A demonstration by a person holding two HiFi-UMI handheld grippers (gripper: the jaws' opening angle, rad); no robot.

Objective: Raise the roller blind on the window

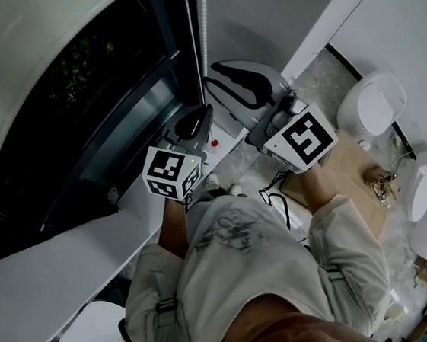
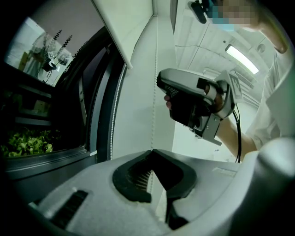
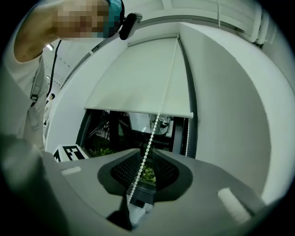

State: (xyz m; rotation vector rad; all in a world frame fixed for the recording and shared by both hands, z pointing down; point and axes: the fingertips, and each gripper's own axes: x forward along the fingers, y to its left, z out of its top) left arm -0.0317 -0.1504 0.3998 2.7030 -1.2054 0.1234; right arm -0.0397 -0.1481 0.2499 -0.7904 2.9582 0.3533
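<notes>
Left claw (image 2: 152, 153) clamps bead chain (image 3: 159, 115), holding blind (image 3: 138, 78) (likely prevents slip-back). Right claw (image 3: 146, 156), frame centre, straddles chain with jaws apart, probably to regrip higher.

left hand-held gripper (image 2: 152, 152) clamped shut, right hand-held gripper (image 3: 146, 153) higher, jaws apart.

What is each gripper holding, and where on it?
Left gripper pinches the bead chain on its hanging strand; right gripper is open, chain loose between its jaws.

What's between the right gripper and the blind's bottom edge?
Only the bead chain, running up from between the parted jaws of the right gripper, across the window, to the roller blind; the right gripper view shows it.
</notes>
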